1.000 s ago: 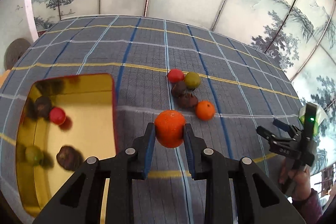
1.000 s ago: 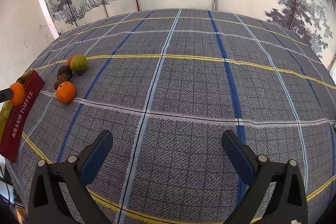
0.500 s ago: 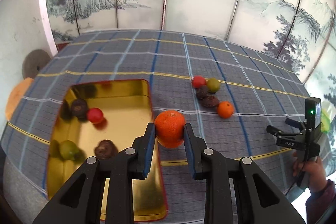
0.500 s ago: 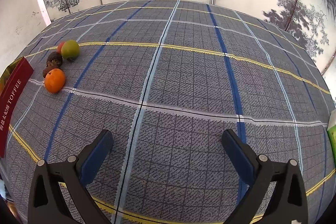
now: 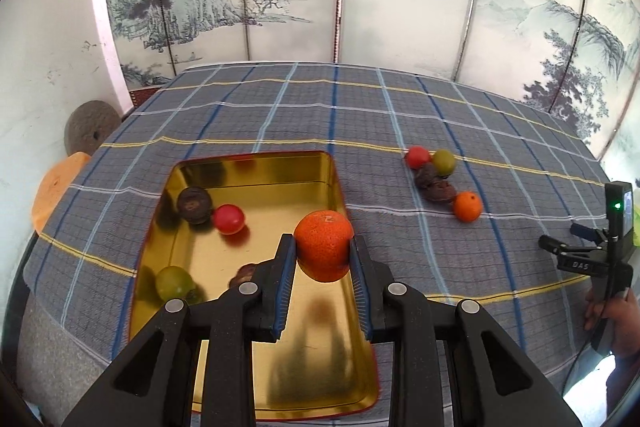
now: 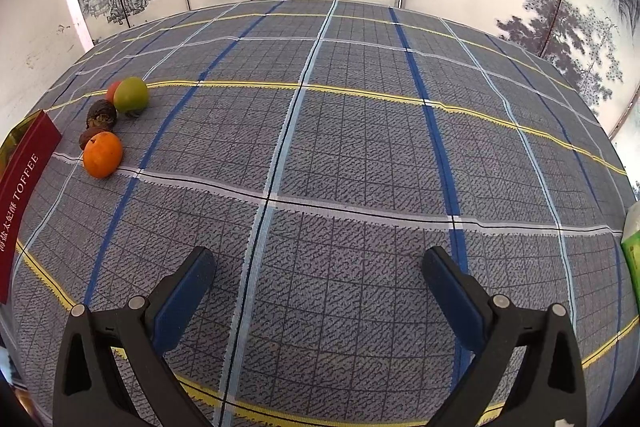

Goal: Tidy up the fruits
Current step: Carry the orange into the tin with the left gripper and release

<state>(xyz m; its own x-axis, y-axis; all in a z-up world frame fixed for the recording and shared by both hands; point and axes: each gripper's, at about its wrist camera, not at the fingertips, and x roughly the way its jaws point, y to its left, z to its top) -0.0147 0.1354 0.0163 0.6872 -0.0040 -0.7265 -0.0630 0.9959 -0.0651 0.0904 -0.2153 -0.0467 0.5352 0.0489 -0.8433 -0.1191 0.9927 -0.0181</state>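
Carried across from bare cloth to a spot above the gold tin (image 5: 256,167) over the past second: a rough-skinned orange (image 5: 325,245), clamped between the blue pads of the left gripper (image 5: 322,259) and now hanging over the tin's right-hand side, close to its rim. Already inside the tin: a dark brown fruit (image 5: 195,203) touching a red fruit (image 5: 228,219), a green fruit (image 5: 173,282) near the front left, and another dark one mostly hidden behind the left finger. Left on the plaid tablecloth (image 6: 360,155), well apart from the tin: a tight cluster of a smaller orange (image 6: 102,154), two dark fruits, a green one (image 6: 131,94) and a red one half hidden behind it. Spread wide and empty above open cloth, the right gripper (image 6: 320,291), held by a hand visible at the edge of the left view, and unmoved against the earlier frame. Chief risk from here: a release this near the rim, likely to bounce the orange off the edge and out onto the cloth; on the slick metal floor, also liable to roll into the fruits already there. Otherwise unchanged from a second ago: the cluster's arrangement and the grip on the orange.
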